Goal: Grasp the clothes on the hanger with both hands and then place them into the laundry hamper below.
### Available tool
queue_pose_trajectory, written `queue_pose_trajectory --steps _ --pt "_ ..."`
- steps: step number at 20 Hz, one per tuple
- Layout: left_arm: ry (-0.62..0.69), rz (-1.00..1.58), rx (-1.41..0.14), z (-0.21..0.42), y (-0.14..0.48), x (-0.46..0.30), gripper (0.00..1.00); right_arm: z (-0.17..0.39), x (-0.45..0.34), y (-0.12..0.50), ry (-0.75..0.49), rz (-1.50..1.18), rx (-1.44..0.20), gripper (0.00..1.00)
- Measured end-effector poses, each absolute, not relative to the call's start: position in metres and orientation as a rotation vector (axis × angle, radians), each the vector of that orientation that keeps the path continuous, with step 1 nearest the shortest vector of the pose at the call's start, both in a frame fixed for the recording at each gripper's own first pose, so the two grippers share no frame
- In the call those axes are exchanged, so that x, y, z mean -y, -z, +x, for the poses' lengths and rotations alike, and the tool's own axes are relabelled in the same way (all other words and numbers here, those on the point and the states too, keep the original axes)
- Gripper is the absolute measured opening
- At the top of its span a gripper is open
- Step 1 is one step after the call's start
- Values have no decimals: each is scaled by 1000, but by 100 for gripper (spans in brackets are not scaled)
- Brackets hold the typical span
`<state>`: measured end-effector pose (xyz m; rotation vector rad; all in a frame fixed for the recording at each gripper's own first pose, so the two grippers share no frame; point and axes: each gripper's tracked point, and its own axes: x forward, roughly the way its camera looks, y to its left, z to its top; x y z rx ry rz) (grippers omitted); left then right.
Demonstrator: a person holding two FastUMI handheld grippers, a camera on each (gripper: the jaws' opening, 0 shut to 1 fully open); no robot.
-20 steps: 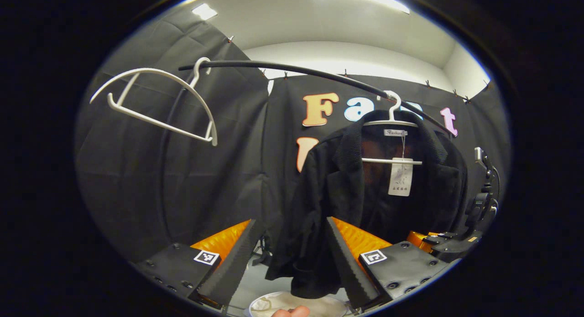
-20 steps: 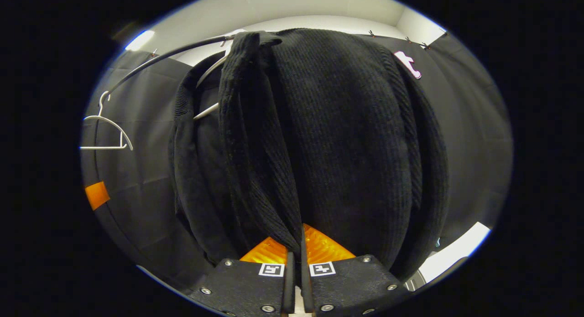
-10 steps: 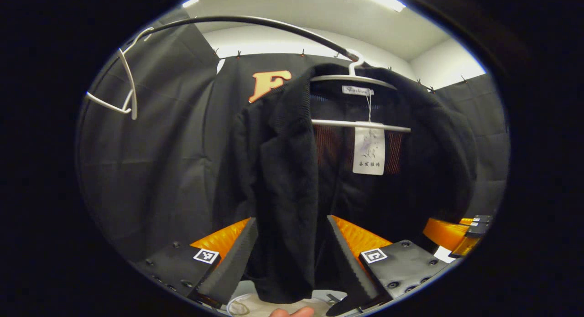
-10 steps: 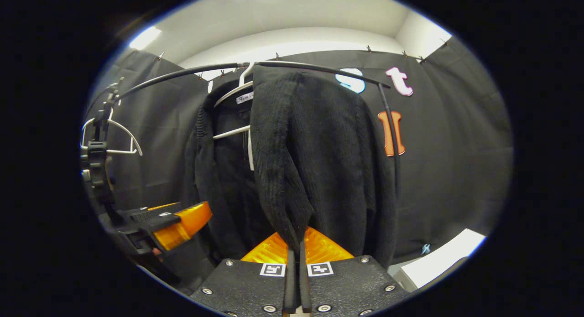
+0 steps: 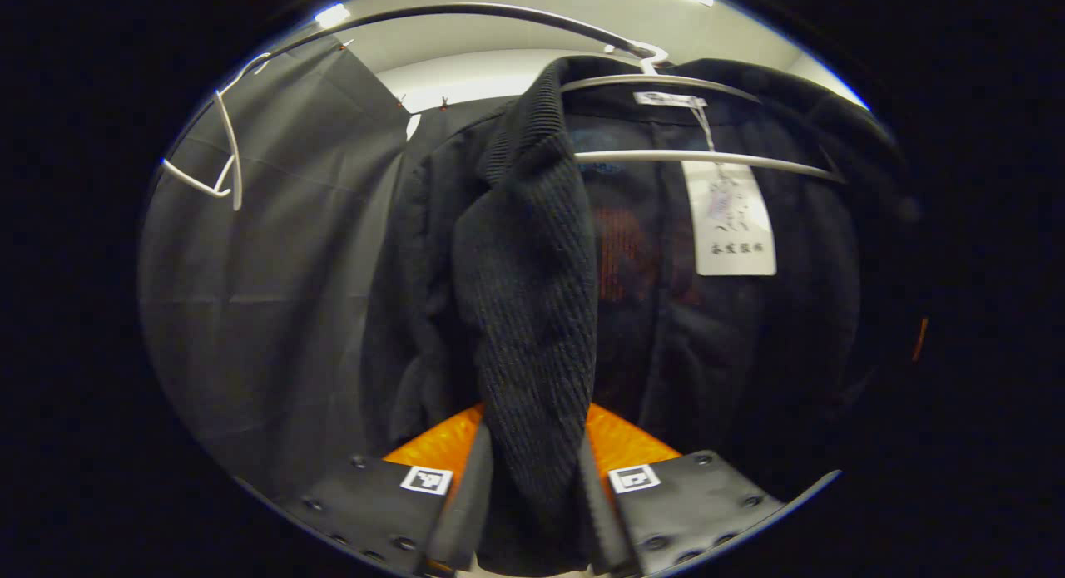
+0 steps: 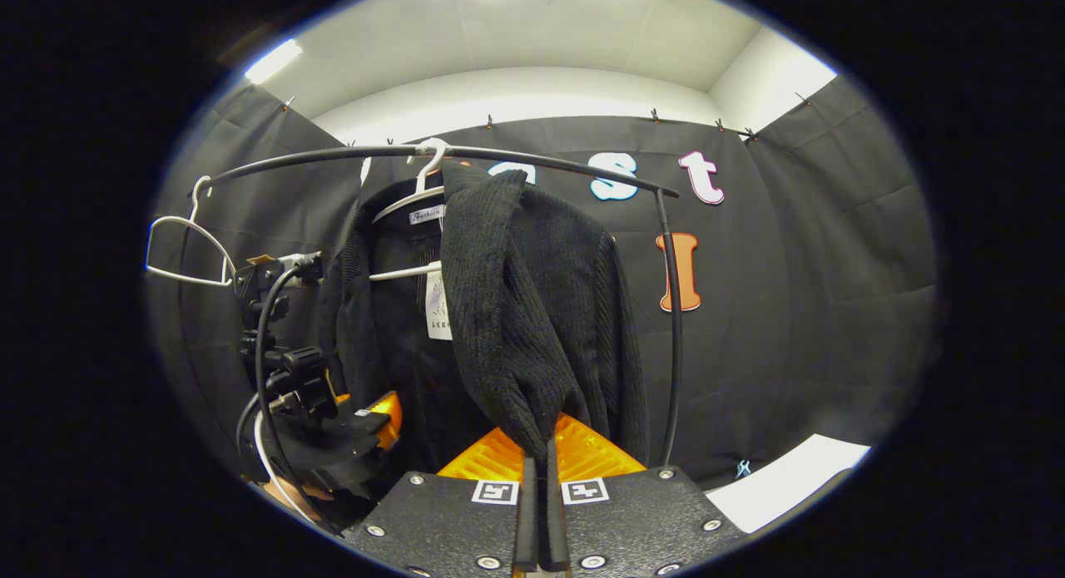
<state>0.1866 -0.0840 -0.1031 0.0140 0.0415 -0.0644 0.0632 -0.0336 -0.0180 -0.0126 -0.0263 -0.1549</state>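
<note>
Holding the black cardigan (image 5: 532,312) by its front edges, your left gripper (image 5: 532,511) and right gripper (image 6: 541,511) both pinch it, ready to slide it off the white hanger (image 5: 699,155).

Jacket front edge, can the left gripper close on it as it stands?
Probably yes. The jacket edge already hangs between the left gripper fingers, which sit close on either side, with nothing between them and the cloth.

Black ribbed knit on the cardigan (image 5: 532,312), with a white tag (image 5: 730,229) hanging inside. White on its hanger (image 5: 707,156), white again on the bare hanger (image 6: 187,245) near the rail's left end. Black, glossy on the rail (image 6: 349,154) itself.
</note>
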Motion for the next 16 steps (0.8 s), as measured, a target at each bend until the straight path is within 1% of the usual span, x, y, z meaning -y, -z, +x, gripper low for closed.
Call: queue_pose_trajectory --steps 1,3,4,5,6,7,8,9,10,14,16 --pt "34 -7 -47 184 103 73 41 64 36 17 153 -14 28 5" --pt "57 -30 -50 181 97 61 17 62 38 14 149 -22 36 5" --pt "37 -18 -44 179 91 49 17 62 40 11 149 -29 39 5" --pt "16 -5 -27 178 81 37 7 61 45 6 154 -40 49 10" --pt "-8 11 -7 175 70 24 13 60 52 -3 166 -53 71 3" --pt "-43 27 24 172 56 11 10 58 61 -16 187 -70 101 2" --pt "-87 47 60 170 40 -4 10 53 70 -31 208 -90 134 2" --pt "-123 65 105 166 21 -17 7 52 83 -46 232 -110 168 0" --pt "-157 83 151 164 1 -29 10 52 95 -60 255 -130 180 0" --pt "-232 104 309 158 -75 -56 10 60 123 -113 306 -158 257 0" --pt "-252 122 367 156 -101 -61 10 70 141 -144 331 -187 287 0"
